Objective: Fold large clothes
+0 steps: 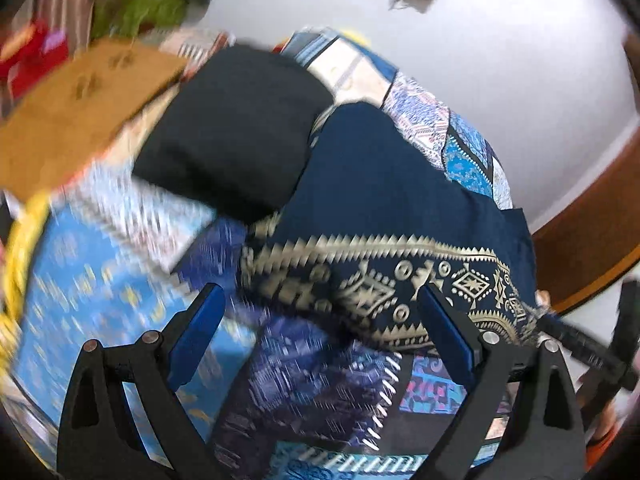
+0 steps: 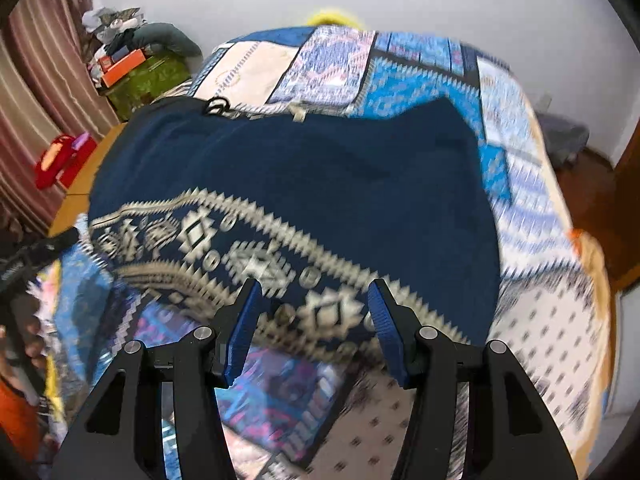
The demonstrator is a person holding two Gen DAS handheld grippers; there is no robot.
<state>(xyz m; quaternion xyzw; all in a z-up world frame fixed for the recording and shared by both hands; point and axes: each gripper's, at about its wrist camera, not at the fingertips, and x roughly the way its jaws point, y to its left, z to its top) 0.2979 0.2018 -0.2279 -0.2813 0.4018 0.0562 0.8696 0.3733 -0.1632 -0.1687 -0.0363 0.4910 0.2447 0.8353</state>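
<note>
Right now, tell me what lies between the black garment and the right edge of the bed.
The navy garment with its cream-patterned border, spread on the quilt. The left wrist view shows it beside the black garment.

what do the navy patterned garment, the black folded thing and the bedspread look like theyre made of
Navy garment: soft matte woven fabric, likely cotton; it drapes and creases, and its beige geometric border looks printed or woven in.
Black folded item: thick matte cloth with rounded edges, possibly knit; blur leaves it open.
Bedspread: patchwork-look printed fabric, flat finish, probably cotton.
</note>
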